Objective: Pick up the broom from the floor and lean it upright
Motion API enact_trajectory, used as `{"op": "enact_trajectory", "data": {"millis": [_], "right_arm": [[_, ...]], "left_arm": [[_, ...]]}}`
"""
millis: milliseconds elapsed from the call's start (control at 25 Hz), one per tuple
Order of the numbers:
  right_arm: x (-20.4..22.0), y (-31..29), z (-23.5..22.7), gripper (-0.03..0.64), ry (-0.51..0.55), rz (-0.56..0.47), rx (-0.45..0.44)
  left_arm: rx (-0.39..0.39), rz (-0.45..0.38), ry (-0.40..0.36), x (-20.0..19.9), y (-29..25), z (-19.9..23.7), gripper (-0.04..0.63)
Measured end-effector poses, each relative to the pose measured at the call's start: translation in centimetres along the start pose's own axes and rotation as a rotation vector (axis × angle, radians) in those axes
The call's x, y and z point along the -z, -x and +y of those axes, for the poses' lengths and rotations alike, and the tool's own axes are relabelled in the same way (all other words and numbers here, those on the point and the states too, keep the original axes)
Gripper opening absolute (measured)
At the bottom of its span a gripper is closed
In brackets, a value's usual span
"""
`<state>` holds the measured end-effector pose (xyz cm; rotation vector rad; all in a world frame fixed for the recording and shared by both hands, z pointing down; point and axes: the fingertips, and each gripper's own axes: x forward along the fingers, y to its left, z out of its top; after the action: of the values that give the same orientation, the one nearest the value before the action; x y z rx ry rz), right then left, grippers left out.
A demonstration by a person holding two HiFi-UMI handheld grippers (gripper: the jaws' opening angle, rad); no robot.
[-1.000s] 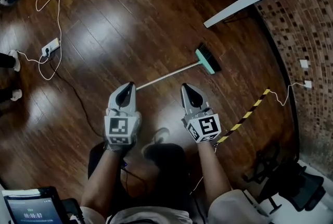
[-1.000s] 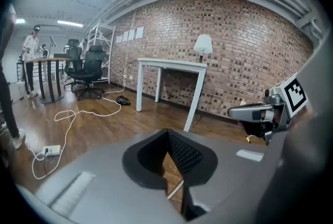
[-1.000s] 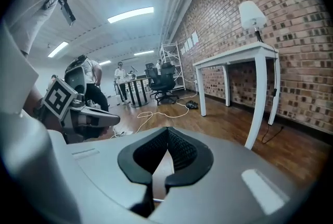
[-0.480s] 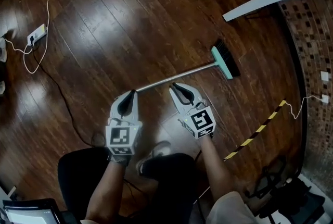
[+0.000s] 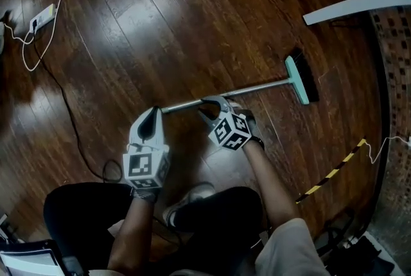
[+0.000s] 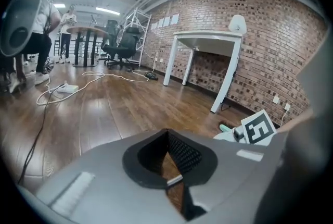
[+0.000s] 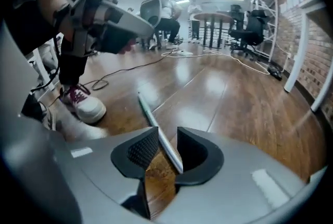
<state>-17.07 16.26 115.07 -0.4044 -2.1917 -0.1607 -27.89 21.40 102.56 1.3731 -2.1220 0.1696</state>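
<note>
Both claws have come down to floor level since the earlier frames, and the right claw has rolled over the broom; its jaws have just been opening. Item: broom, lying flat on the wooden floor, teal head toward the brick-wall edge, the free end of its handle just ahead of the left claw. Right claw: jaws apart and straddling the metal handle a little in from that free end; the handle sits nearer one pad, with a gap at the other, so nothing is gripped yet. Left claw: jaws together, nothing between them; you cannot tell whether its tip touches the handle. Step in hand, as judged: the approach for the pick-up, lift not begun. Next move calls for you to close the right claw squarely on the handle, then raise that end with the head as pivot; the thin round handle may roll in the pads. Containers: none in view, no contents to list. Also present: power strip near the far left corner of the floor.
</note>
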Motion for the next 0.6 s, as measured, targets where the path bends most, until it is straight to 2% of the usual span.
{"op": "enact_trajectory", "data": {"millis": [200, 360, 600], "right_arm": [[1.3, -3.9, 1.4, 0.127, 0.155, 0.098, -0.089], [2.2, -5.9, 2.0, 0.125, 0.172, 0.159, -0.141], [3.3, -7.2, 1.9, 0.112, 0.23, 0.221, -0.161]], "left_arm": [[-0.023, -0.014, 0.0, 1.4, -0.5, 1.6, 0.002], [-0.012, -0.033, 0.025, 1.3, -0.7, 1.9, 0.002], [0.006, -0.023, 0.003, 1.6, -0.9, 0.9, 0.002]]}}
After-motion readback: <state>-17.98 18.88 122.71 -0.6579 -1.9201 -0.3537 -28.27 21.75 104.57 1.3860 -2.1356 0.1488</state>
